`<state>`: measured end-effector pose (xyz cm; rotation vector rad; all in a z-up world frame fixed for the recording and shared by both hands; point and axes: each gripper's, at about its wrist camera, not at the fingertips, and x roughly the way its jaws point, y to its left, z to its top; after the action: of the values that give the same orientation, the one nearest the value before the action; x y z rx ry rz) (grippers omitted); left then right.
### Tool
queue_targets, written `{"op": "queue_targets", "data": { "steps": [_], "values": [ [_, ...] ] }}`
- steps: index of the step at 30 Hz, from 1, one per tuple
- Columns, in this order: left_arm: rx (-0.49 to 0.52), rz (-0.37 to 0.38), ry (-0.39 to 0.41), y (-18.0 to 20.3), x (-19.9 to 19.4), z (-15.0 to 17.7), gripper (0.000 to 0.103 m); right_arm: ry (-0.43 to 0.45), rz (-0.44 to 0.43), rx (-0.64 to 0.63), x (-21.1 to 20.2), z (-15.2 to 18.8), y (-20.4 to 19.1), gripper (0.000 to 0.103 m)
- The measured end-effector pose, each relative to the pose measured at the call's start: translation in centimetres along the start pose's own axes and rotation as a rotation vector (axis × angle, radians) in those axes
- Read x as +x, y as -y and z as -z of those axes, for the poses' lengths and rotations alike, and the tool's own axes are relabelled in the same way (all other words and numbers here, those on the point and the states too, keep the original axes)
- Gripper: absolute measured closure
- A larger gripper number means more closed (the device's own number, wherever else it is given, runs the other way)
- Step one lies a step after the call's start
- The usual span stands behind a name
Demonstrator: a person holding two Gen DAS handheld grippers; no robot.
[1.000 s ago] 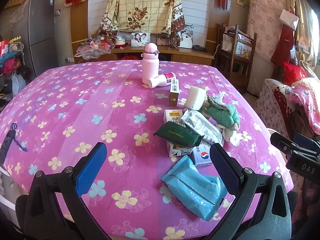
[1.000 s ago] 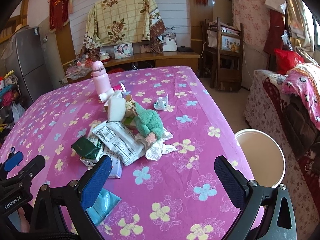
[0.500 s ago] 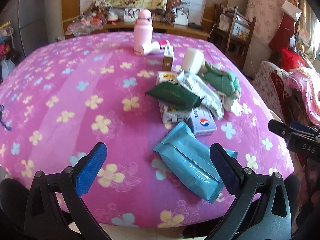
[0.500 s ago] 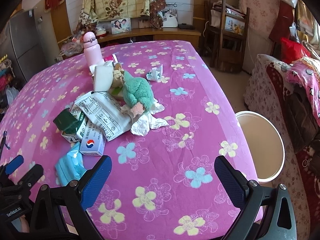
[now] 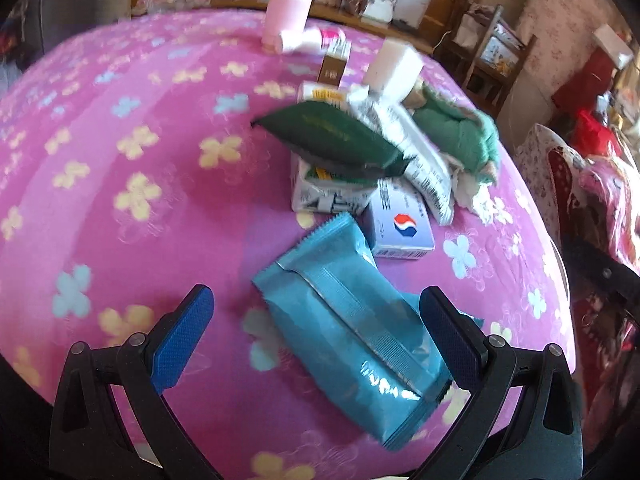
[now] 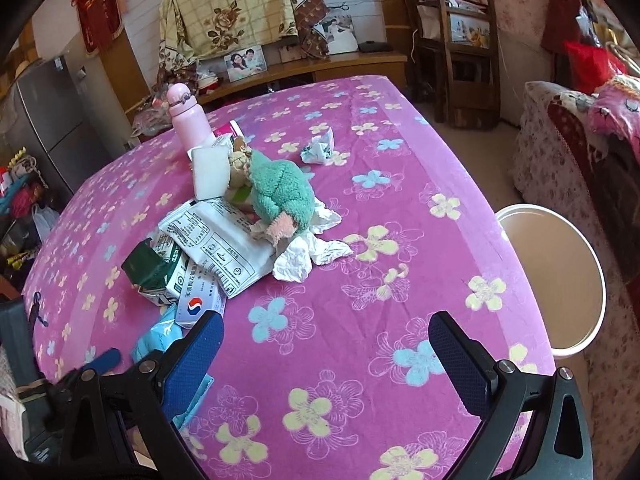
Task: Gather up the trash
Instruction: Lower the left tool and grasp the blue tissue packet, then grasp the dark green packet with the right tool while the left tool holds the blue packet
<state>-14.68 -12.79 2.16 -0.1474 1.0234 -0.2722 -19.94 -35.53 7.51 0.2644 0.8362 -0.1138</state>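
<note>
Spreading your left gripper [image 5: 316, 336] fingers wide and empty around the blue packet [image 5: 352, 332] at the surface's near edge, you held your right gripper [image 6: 326, 352] equally open and empty, the crumpled tissue [image 6: 308, 256] farther off.

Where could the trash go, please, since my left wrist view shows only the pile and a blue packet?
Observer: A round white bin stands on the floor beside the table's right edge; it looks empty.
Operator: Thank you. Is there any trash apart from the pile?
Observer: Yes, a small crumpled paper lies alone on the cloth, beyond the green plush toy.
Operator: And is the right tool free?
Observer: The right tool is open and holds nothing, above bare cloth.
</note>
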Motion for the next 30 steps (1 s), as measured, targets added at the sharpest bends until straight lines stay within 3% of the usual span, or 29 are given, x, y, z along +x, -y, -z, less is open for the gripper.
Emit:
{"op": "queue_targets", "data": {
  "steps": [4,7,11,16,18,22,28,29,30],
  "values": [
    [0.032,0.008,0.003,0.9,0.5,0.1,0.001,-0.010,-0.032,0.001,0.4,-0.1,0.0,0.001],
    [0.053,0.040,0.030,0.7,-0.1,0.2,0.025,-0.022,-0.076,-0.009,0.8,-0.2,-0.4,0.002],
    [0.120,0.052,0.006,0.1,-1.0,0.2,0.036,-0.032,-0.108,-0.060,1.4,-0.2,-2.1,0.009],
    [0.148,-0.012,0.067,-3.0,-4.2,-0.8,0.038,-0.045,-0.183,-0.189,2.3,-0.7,-6.4,0.023],
    [0.146,-0.049,0.097,-4.1,-5.1,-1.4,0.039,-0.048,-0.224,-0.227,2.7,-1.1,-8.2,0.036],
    [0.125,-0.094,0.128,-6.3,-6.0,-2.8,0.039,-0.057,-0.279,-0.326,4.3,-2.6,-12.8,0.037],
    [0.095,-0.104,0.142,-7.6,-5.7,-3.7,0.039,-0.134,-0.261,-0.439,8.1,-3.6,-16.9,0.037],
    [0.097,-0.104,0.143,-7.6,-5.7,-3.9,0.039,-0.152,-0.254,-0.446,9.0,-3.8,-17.0,0.038],
    [0.098,-0.103,0.144,-7.5,-5.6,-3.9,0.039,-0.161,-0.250,-0.448,9.6,-3.8,-17.0,0.048]
  ]
}}
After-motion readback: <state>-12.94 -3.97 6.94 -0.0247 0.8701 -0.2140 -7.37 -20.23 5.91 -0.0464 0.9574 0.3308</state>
